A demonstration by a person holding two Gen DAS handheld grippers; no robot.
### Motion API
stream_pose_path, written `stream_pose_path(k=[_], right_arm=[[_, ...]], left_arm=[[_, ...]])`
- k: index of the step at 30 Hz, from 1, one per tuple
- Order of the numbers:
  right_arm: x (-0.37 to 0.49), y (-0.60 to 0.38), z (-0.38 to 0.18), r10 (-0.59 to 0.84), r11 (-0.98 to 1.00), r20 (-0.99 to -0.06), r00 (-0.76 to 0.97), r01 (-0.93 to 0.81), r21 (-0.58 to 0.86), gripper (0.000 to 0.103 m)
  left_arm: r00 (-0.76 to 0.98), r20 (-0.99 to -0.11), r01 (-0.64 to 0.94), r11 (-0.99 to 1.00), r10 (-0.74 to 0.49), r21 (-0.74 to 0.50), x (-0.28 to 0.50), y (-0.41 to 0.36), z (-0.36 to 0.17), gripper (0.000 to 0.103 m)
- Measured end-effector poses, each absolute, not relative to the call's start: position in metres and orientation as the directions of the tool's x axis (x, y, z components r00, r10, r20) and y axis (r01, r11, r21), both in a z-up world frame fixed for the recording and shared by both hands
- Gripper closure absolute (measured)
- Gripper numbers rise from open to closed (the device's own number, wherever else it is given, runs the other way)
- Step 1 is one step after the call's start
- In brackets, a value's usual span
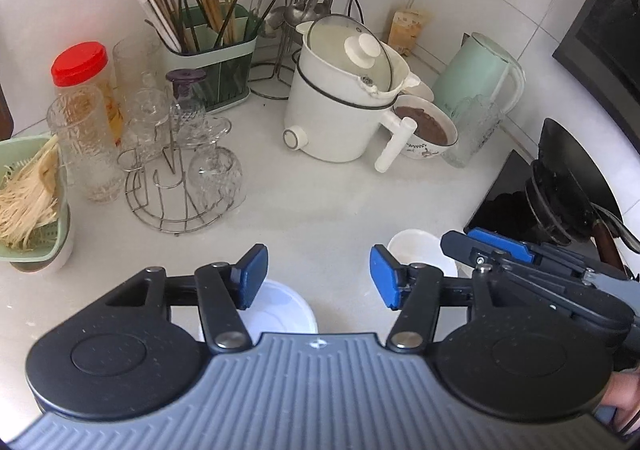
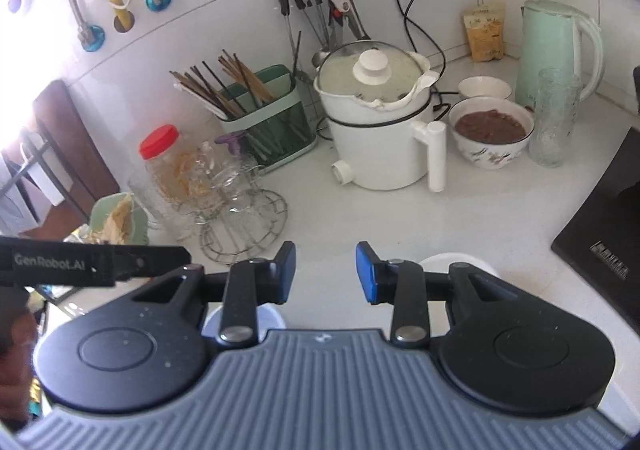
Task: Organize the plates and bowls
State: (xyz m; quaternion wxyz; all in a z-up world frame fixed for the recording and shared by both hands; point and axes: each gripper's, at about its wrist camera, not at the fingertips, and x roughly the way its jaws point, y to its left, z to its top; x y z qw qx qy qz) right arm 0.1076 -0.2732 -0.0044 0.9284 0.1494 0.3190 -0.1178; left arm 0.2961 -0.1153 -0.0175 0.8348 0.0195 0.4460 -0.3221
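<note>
In the left wrist view my left gripper (image 1: 319,277) hangs open over the white counter, with nothing between its blue pads. A shallow white bowl (image 1: 280,310) lies just under its left finger. A second white bowl (image 1: 416,248) sits to the right, partly hidden by my right gripper (image 1: 480,248). In the right wrist view my right gripper (image 2: 326,274) is open and empty. One white bowl (image 2: 460,262) peeks out behind its right finger and another white bowl (image 2: 272,320) under its left finger. A patterned bowl of brown food (image 2: 490,128) stands at the back.
At the back stand a white electric pot (image 1: 340,106), a mint kettle (image 1: 480,78), a chopstick holder (image 1: 208,50) and a tall glass (image 2: 554,118). Glasses on a wire rack (image 1: 180,186), a red-lidded jar (image 1: 82,70) and a green colander (image 1: 32,202) crowd the left. A black hob with a wok (image 1: 560,178) is on the right.
</note>
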Motion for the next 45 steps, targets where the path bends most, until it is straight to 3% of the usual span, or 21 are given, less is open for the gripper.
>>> stream_pose_path(k=[12, 14, 15, 18, 22, 26, 30, 45], right_arm=[[0.087, -0.326, -0.014, -0.181, 0.900, -0.638, 0.749, 0.387, 0.199, 0.067], [0.084, -0.335, -0.017, -0.190, 0.893, -0.642, 0.743, 0.402, 0.201, 0.062], [0.083, -0.340, -0.018, -0.193, 0.890, -0.642, 0.742, 0.407, 0.203, 0.055], [0.083, -0.353, -0.022, -0.203, 0.883, -0.642, 0.739, 0.421, 0.206, 0.053], [0.085, -0.370, -0.029, -0.196, 0.877, -0.642, 0.742, 0.426, 0.224, 0.038], [0.090, -0.381, -0.039, -0.160, 0.873, -0.655, 0.739, 0.416, 0.256, 0.038], [0.097, -0.388, -0.048, -0.171, 0.871, -0.666, 0.726, 0.428, 0.243, 0.038], [0.100, -0.407, -0.095, -0.186, 0.834, -0.726, 0.662, 0.497, 0.239, 0.039]], left_arm=[[0.355, -0.784, 0.551, 0.791, -0.509, -0.264, 0.295, -0.169, -0.031, 0.040], [0.349, -0.790, 0.560, 0.788, -0.505, -0.256, 0.295, -0.181, -0.033, 0.040], [0.354, -0.787, 0.566, 0.786, -0.505, -0.249, 0.295, -0.186, -0.034, 0.039], [0.368, -0.787, 0.572, 0.788, -0.496, -0.229, 0.297, -0.199, -0.037, 0.037], [0.385, -0.788, 0.568, 0.796, -0.481, -0.209, 0.301, -0.213, -0.045, 0.037], [0.381, -0.794, 0.558, 0.802, -0.474, -0.212, 0.307, -0.221, -0.052, 0.036], [0.388, -0.798, 0.554, 0.809, -0.462, -0.199, 0.315, -0.232, -0.062, 0.029], [0.274, -0.826, 0.560, 0.779, -0.493, -0.280, 0.333, -0.268, -0.122, 0.026]])
